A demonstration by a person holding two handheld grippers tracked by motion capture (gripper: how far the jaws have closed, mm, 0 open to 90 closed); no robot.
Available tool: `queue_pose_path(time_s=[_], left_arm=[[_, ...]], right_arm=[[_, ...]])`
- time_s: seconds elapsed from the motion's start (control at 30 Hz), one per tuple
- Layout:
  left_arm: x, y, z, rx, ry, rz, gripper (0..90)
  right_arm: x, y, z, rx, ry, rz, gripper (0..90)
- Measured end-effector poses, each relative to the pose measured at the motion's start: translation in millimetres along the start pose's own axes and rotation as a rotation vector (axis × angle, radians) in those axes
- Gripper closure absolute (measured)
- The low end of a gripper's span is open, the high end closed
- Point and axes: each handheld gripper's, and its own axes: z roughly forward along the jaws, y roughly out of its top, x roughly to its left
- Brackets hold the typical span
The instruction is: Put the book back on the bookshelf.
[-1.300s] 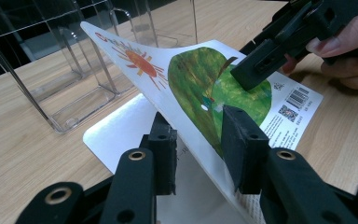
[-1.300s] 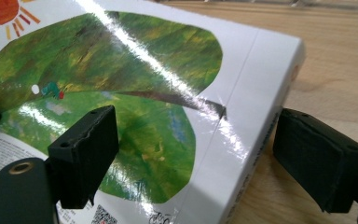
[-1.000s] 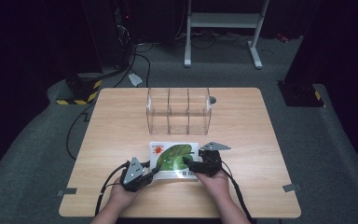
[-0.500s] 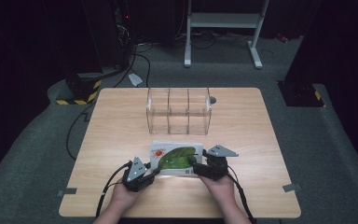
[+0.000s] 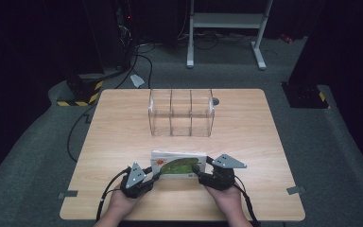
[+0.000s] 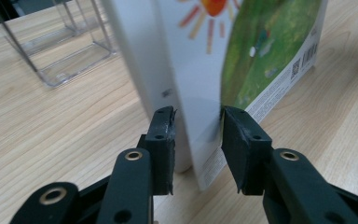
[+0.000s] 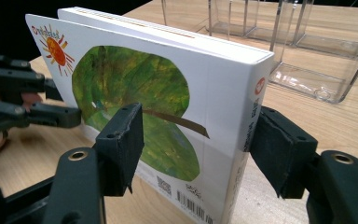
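1. two grippers are on one book here, which stands on its long edge on the near part of the table, cover tilted toward me.
2. my left gripper is at the book's left end. in the left gripper view the book sits between the jaws; the right pad touches the cover, while the left pad stands just beside the page block, so i read them as slightly apart. they have just been opening.
3. my right gripper is at the book's right end, at the spine. in the right gripper view the jaws straddle the spine corner of the book; the right pad meets the back at the spine, and the left pad lies in front of the cover. i cannot tell whether that pad presses on it. these jaws have just been closing with the book between them.
4. the cover shows an orange sun at the upper left and a large green shape with a brown stem; a barcode sits at its lower edge.
5. the clear acrylic organizer, with three compartments, stands farther back on the table, well apart from the book.
6. a grey carpet surrounds the table.
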Motion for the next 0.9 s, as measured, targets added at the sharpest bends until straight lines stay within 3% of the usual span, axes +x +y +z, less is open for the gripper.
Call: queue_pose_path(time_s=[0.23, 0.37, 0.67, 0.9], left_arm=[[5.4, 2.9, -8.3, -0.047, 0.018, -0.028, 43.2], [4.0, 5.4, -9.8, -0.066, 0.019, -0.024, 34.8], [-0.1, 10.6, -10.2, -0.093, 0.006, -0.030, 32.0], [-2.3, 13.2, -11.6, -0.103, 0.000, -0.018, 37.4]], right_arm=[[0.1, -2.9, -3.7, -0.004, 0.014, 0.005, 36.7], [0.9, -4.0, -4.2, -0.003, 0.019, -0.001, 36.4], [5.5, -6.1, -5.9, -0.007, 0.028, -0.026, 34.5], [4.7, -9.6, -4.3, 0.010, 0.042, -0.035, 30.0]])
